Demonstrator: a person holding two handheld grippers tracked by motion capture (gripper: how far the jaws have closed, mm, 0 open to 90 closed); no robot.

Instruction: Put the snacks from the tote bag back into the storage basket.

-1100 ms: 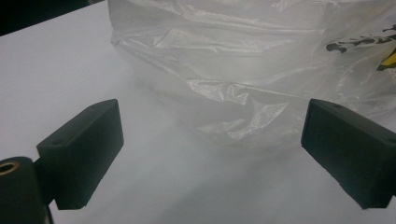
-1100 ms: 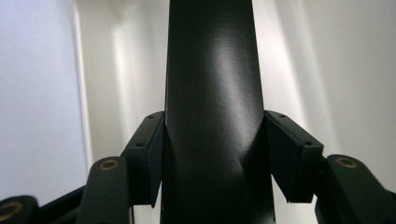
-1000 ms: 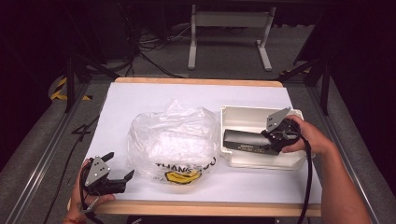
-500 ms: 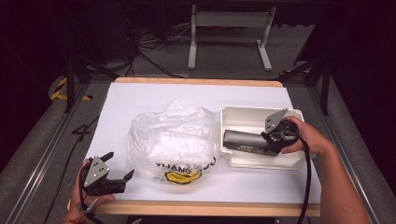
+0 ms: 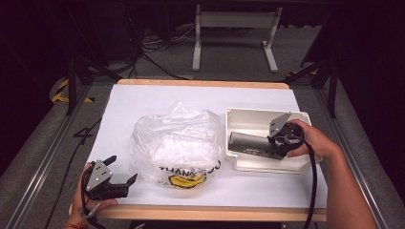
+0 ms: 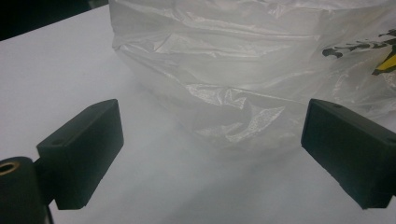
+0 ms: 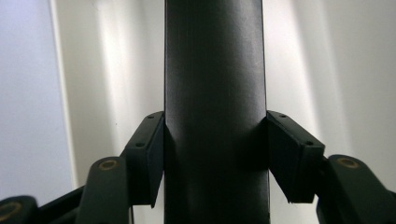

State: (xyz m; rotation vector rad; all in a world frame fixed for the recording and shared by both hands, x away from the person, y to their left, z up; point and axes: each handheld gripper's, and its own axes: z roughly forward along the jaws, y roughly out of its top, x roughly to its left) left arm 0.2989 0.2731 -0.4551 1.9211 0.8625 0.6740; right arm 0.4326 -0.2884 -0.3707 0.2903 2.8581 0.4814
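Right gripper [image 5: 273, 143] clamps a dark bar [image 5: 250, 142] lying over the white tray [image 5: 248, 117]; left gripper [image 5: 120, 179] rests wide open and empty near the bag [image 5: 179, 143]. Judged progress: bar gripped, its transfer yet to come.

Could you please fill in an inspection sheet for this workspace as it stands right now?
Surface: white table top with a wooden edge.
Job's things: dark bar held over the white tray; clear plastic bag with black and yellow print lies mid-table.
Clutter: nothing seen.
Grippers: right hand-held gripper shut on the bar; left hand-held gripper open, facing the bag, at the near left corner.
Cables: black cable trails from the right gripper; more wires on the floor.
Surroundings: dark room, grey floor, white stand behind.
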